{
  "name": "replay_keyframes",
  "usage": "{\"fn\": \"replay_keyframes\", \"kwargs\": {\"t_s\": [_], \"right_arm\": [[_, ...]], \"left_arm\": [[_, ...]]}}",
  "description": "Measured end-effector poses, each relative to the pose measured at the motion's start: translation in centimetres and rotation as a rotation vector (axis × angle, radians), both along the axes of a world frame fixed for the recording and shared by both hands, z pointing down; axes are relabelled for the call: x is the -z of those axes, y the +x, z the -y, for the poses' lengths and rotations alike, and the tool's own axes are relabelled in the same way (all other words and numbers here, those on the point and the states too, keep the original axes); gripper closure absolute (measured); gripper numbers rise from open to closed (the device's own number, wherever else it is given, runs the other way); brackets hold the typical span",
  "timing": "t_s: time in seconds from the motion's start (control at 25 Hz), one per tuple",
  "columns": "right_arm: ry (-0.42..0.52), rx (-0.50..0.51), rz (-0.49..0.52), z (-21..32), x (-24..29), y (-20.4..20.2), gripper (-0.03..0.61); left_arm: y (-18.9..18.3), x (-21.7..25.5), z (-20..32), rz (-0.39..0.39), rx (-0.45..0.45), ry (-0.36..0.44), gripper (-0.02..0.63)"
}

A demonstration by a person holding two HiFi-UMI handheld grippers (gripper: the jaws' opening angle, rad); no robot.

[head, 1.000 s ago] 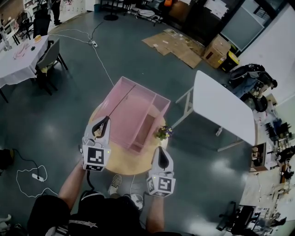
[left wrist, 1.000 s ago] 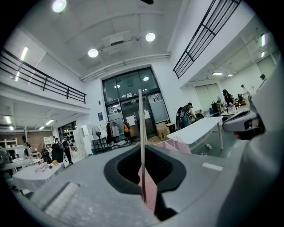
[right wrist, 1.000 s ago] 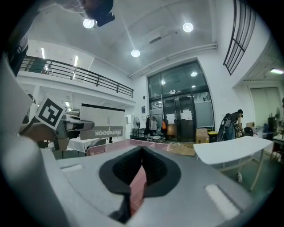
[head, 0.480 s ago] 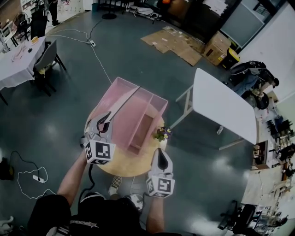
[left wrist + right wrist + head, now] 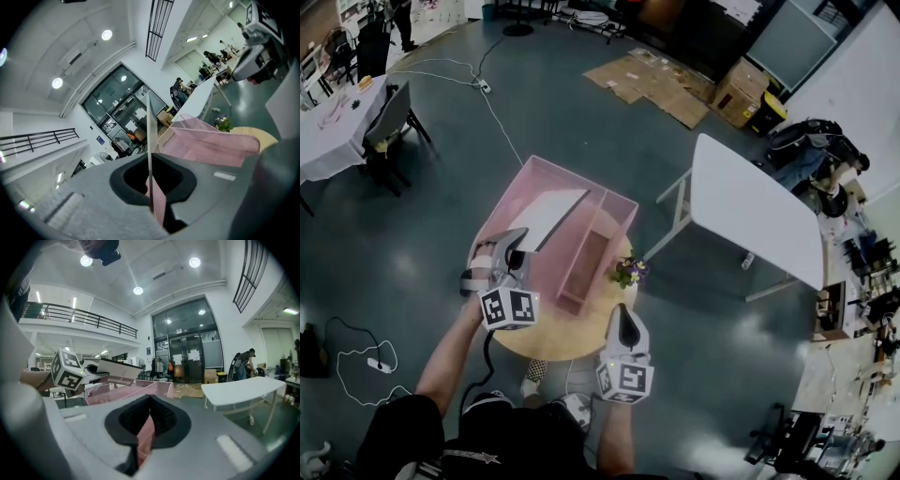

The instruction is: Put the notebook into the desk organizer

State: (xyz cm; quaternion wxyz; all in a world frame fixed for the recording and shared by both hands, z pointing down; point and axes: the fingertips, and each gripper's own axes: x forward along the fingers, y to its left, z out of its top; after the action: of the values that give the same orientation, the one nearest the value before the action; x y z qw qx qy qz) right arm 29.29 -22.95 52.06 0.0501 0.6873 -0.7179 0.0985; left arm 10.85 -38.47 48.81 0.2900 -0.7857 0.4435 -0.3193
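Observation:
A pink mesh desk organizer [image 5: 619, 208] stands on a round wooden table [image 5: 567, 333]. My left gripper [image 5: 517, 246] is shut on a corner of the white notebook [image 5: 548, 216], which hangs tilted above the organizer's large left compartment. In the left gripper view the notebook [image 5: 149, 140] shows as a thin edge clamped between the jaws, with the organizer [image 5: 211, 145] beyond. My right gripper [image 5: 623, 317] hovers shut and empty at the table's near right edge. From the right gripper view I see the left gripper [image 5: 89, 370], the notebook [image 5: 117, 372] and the organizer [image 5: 145, 389].
A small pot of flowers [image 5: 630, 270] sits on the table beside the organizer's right side. A white table [image 5: 750, 220] stands to the right. Cardboard [image 5: 661, 89] lies on the floor far off, and cables [image 5: 356, 361] trail at the left.
The notebook has swung from standing edge-on to lying flatter, its white face now showing over the organizer. The left gripper shifted slightly nearer and right. The right gripper stayed put.

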Motion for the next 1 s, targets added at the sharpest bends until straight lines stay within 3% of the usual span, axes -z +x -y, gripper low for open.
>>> {"fn": "replay_keyframes", "kwargs": {"t_s": [0.32, 1.0], "right_arm": [[-0.013, -0.002, -0.002, 0.2, -0.8, 0.6, 0.574], [-0.035, -0.008, 0.010, 0.5, -2.2, 0.9, 0.574]], "left_arm": [[1.0, -2.2, 0.8, 0.153, -0.014, 0.024, 0.595], [2.6, -6.0, 0.4, 0.414, -0.184, 0.018, 0.592]]}}
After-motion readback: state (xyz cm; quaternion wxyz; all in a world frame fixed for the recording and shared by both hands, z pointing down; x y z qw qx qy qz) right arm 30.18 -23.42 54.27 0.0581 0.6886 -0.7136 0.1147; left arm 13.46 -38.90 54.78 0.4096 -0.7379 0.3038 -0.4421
